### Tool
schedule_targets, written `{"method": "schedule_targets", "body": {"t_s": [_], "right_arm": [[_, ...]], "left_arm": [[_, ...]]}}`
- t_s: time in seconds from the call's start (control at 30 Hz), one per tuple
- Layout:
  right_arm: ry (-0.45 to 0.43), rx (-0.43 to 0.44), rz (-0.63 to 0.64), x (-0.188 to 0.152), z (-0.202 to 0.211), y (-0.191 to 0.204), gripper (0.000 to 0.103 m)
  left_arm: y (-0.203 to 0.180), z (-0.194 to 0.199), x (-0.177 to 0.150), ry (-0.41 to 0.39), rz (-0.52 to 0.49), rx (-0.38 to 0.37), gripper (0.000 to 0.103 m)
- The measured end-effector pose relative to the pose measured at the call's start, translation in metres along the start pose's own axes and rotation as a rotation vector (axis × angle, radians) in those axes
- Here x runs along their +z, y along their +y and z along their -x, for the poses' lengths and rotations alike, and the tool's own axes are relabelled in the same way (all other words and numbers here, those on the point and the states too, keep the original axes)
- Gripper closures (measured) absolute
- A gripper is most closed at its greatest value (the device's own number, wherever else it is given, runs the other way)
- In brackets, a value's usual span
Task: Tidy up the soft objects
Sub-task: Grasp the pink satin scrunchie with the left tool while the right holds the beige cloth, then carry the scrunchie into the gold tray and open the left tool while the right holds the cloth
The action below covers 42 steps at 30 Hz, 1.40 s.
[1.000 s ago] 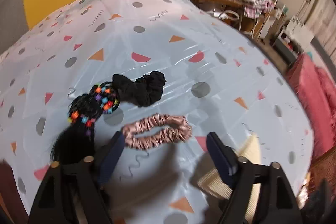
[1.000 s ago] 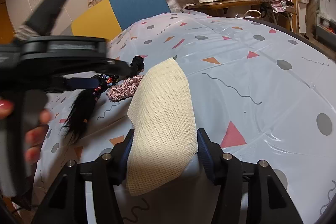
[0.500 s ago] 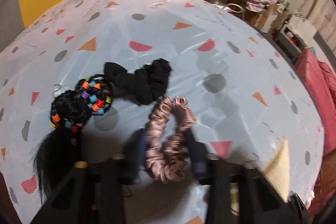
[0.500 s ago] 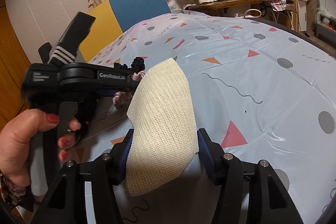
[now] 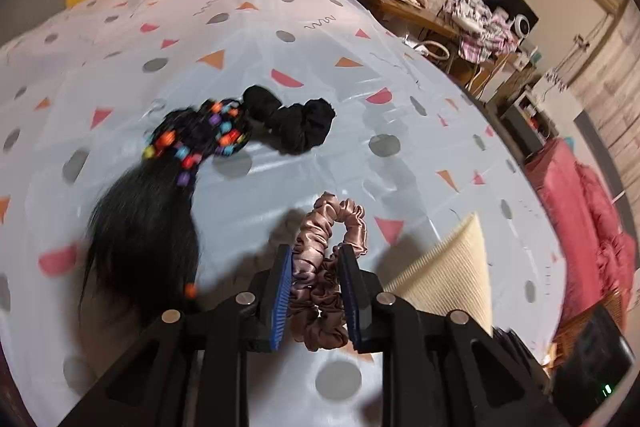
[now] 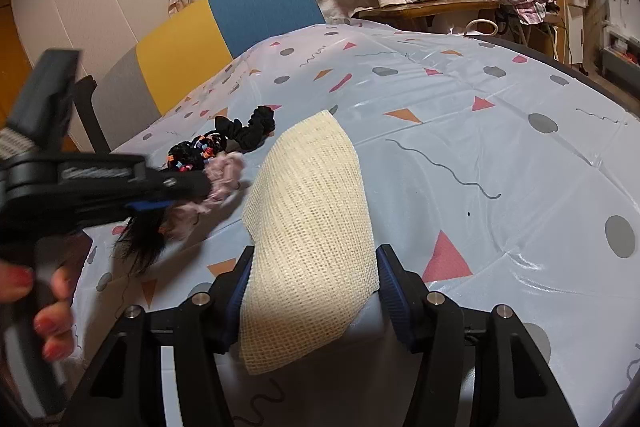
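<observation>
Change since a second ago: the left hand-held gripper (image 5: 314,291) had its jaws spread wide around the pink satin scrunchie (image 5: 328,267), which lay flat on the surface (image 5: 400,187); the jaws have now closed on it, the scrunchie is bunched up between the blue pads, and the view has shifted across the cloth.
Left hand-held gripper: clenched on the pink satin scrunchie, which is squeezed into a narrow upright loop; its far end sticks out beyond the fingertips.
Right hand-held gripper (image 6: 312,283): unmoved, grasping a cream mesh cloth (image 6: 308,239) between its pads; the cloth arches forward over the surface.
Black scrunchie (image 5: 292,123): lying on the surface beyond the pink one, apart from it.
Beaded hair piece (image 5: 192,143): a black coil with coloured beads, touching the black scrunchie's left end; its loose black hair (image 5: 140,227) fans toward the camera, left of the left hand-held gripper.
Cream mesh cloth from the left wrist view: its pointed tip shows just right of the left gripper's right finger.
Surface: covered with a pale blue plastic cloth printed with grey dots and pink and orange shapes.
Person's hand (image 6: 36,303): fingers with red nails wrap the left gripper's handle, blurred, at the left edge of the right wrist view.
Chair (image 6: 224,23): yellow and blue back behind the surface.
</observation>
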State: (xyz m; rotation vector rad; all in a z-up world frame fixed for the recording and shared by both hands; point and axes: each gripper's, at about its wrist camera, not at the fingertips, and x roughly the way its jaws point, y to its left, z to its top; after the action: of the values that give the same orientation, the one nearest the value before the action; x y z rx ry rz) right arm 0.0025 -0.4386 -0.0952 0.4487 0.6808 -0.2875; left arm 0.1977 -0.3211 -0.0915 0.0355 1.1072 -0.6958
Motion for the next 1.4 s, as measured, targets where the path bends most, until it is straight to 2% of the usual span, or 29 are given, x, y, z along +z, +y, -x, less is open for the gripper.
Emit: {"method": "schedule_targets", "body": {"t_s": [0.2, 0.33, 0.57, 0.73, 1.03, 1.4], "right_arm": [[0.002, -0.013, 0.011, -0.001, -0.001, 0.002, 0.044], [0.003, -0.012, 0.009, -0.001, -0.001, 0.002, 0.044], [0.004, -0.012, 0.010, -0.001, 0.000, 0.002, 0.044], [0.009, -0.024, 0.021, -0.001, -0.001, 0.004, 0.044], [0.013, -0.044, 0.039, -0.002, -0.001, 0.008, 0.044], [0.022, -0.075, 0.071, -0.002, -0.002, 0.012, 0.044]], "left_arm": [[0.012, 0.033, -0.029, -0.024, 0.047, -0.044, 0.080], [0.027, 0.058, -0.053, -0.041, 0.111, -0.081, 0.080], [0.049, 0.115, -0.089, -0.149, 0.165, -0.098, 0.080], [0.075, 0.153, -0.102, -0.222, 0.172, -0.045, 0.080], [0.144, 0.213, -0.130, -0.317, 0.288, 0.013, 0.080], [0.256, 0.268, -0.169, -0.400, 0.490, 0.181, 0.080]]}}
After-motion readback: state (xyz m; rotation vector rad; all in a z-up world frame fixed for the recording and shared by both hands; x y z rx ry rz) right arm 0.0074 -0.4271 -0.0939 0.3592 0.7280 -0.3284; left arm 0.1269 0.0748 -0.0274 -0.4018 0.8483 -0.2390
